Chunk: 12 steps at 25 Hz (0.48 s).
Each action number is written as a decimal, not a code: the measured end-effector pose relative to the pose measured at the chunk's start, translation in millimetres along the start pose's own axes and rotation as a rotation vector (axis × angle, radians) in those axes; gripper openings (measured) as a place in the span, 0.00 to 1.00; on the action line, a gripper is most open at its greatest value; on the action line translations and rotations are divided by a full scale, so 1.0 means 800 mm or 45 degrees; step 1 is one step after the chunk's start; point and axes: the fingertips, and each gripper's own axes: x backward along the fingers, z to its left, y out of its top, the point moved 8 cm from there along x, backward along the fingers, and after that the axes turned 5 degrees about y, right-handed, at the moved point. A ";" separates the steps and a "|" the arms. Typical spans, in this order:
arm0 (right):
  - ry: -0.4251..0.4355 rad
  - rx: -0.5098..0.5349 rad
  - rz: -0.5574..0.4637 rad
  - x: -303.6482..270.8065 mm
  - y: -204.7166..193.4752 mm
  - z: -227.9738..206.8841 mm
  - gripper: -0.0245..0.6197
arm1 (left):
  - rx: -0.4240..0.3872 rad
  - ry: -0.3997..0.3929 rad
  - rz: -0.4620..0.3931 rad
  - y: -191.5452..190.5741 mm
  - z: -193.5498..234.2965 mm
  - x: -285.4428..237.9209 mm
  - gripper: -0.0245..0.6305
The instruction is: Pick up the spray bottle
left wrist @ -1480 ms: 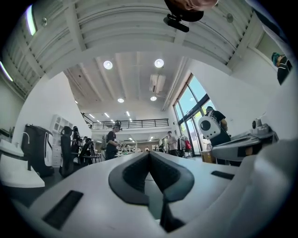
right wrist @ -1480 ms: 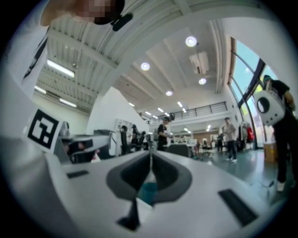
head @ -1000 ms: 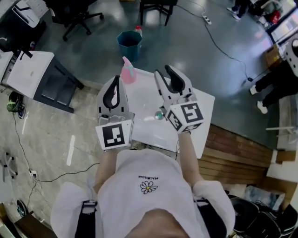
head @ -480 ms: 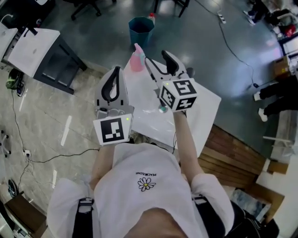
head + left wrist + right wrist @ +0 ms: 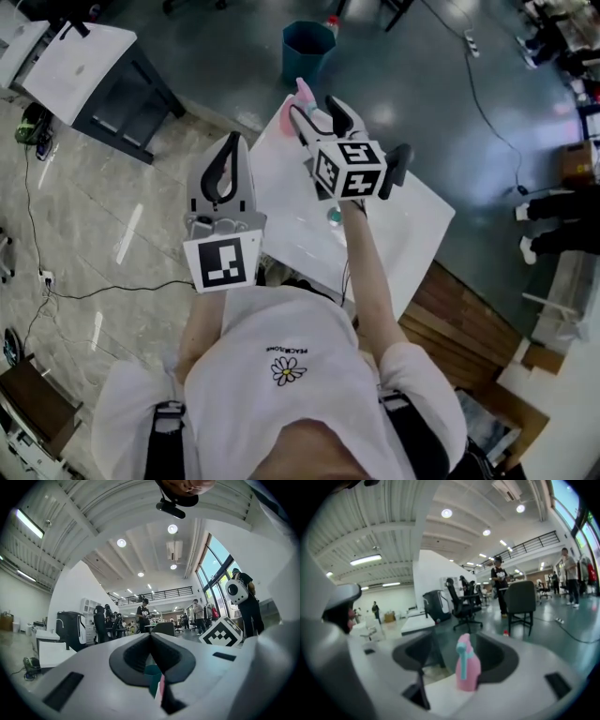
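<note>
Setup: a person stands at a white table (image 5: pixel 291 220) with a handheld gripper in each hand, seen from the head view.
Spray bottle (image 5: pixel 467 667): pink body with a pale teal trigger and neck. It stands upright on the far corner of the table.
Right gripper (image 5: pixel 319 112): reaches out over the table toward the far corner, tilted slightly downward, with its marker cube facing up.
Right jaws: spread wide, and they have just been opening. In the right gripper view the bottle stands in the gap between them, closer to the right-hand pad (image 5: pixel 500 658). Neither pad presses on it, so nothing is grasped.
Left gripper (image 5: pixel 232 141): held level over the near left edge of the table, off to the side of the bottle and well apart from it.
Left jaws: clenched, with the dark pads (image 5: pixel 136 656) meeting at the tips and nothing between them. Slivers of teal and pink show through the slot below the tips.
Teal bin (image 5: pixel 307 49): on the grey floor just beyond the bottle's corner of the table.
Small greenish item (image 5: pixel 335 217): lies on the table beside the right forearm, too small to identify.
White desk (image 5: pixel 80 58): on the floor at the upper left, well apart from the table.
</note>
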 end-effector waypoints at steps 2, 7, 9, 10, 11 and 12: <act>0.000 -0.005 0.039 -0.015 -0.010 -0.006 0.49 | -0.014 0.013 0.017 -0.005 0.005 0.002 0.07; -0.030 -0.002 0.124 -0.043 -0.033 -0.020 0.50 | -0.041 0.057 0.058 -0.014 0.020 0.005 0.07; -0.050 -0.003 0.154 -0.056 -0.043 -0.025 0.50 | -0.049 0.076 0.073 -0.019 0.029 0.005 0.07; -0.060 -0.003 0.170 -0.063 -0.049 -0.027 0.50 | -0.054 0.083 0.081 -0.023 0.034 0.005 0.07; -0.067 -0.004 0.186 -0.069 -0.055 -0.030 0.50 | -0.058 0.089 0.090 -0.027 0.038 0.005 0.07; -0.071 -0.008 0.202 -0.074 -0.061 -0.031 0.50 | -0.060 0.093 0.100 -0.030 0.041 0.005 0.07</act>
